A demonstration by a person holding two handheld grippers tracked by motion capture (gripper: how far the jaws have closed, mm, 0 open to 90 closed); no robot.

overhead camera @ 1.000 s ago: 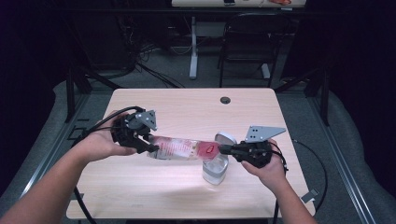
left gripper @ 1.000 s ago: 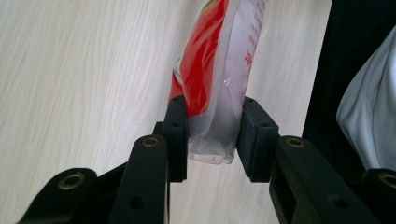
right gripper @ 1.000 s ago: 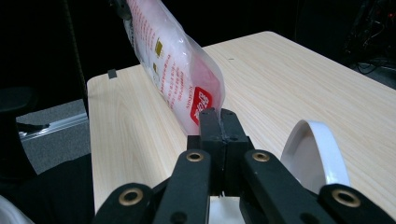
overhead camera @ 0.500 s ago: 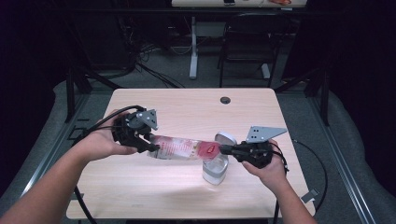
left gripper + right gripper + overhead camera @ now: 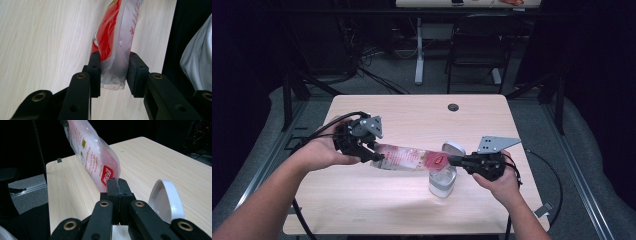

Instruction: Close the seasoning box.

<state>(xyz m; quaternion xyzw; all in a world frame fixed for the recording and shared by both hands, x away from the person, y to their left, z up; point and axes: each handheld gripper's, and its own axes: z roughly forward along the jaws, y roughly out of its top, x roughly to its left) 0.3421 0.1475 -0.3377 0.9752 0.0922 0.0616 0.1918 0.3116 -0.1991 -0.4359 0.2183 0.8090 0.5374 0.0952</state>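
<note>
**Bag held taut over the open container: static hold**

Nothing has moved since a second ago: both hands, the bag and the container sit where they did, and we log this as a hold.

We have the left gripper (image 5: 368, 150) clamped on one end of the plastic bag (image 5: 404, 158), its pads pressing the clear sealed edge from both sides with the film bunched between them. Our right gripper (image 5: 458, 161) has its jaws fully closed on the opposite end, pinching the thin film just past the red label. The bag hangs stretched between the two, lifted off the table (image 5: 412, 115), slanting from upper left to lower right, its right end directly above the white container (image 5: 443, 184).

Why this pose, as we judge it: gripping both ends keeps a limp pouch straight and controllable, and lowering the right end toward the mouth readies it for emptying or tearing there. The container's round lid (image 5: 454, 148) stands flipped up at the far side, leaving the mouth free.

Materials: the bag is soft, glossy, translucent film with red print and a red panel, wrinkling at the grips. The container is rigid, smooth white plastic. The table is pale wood-grain laminate with a dark grommet (image 5: 453, 107) at its far edge.
</note>
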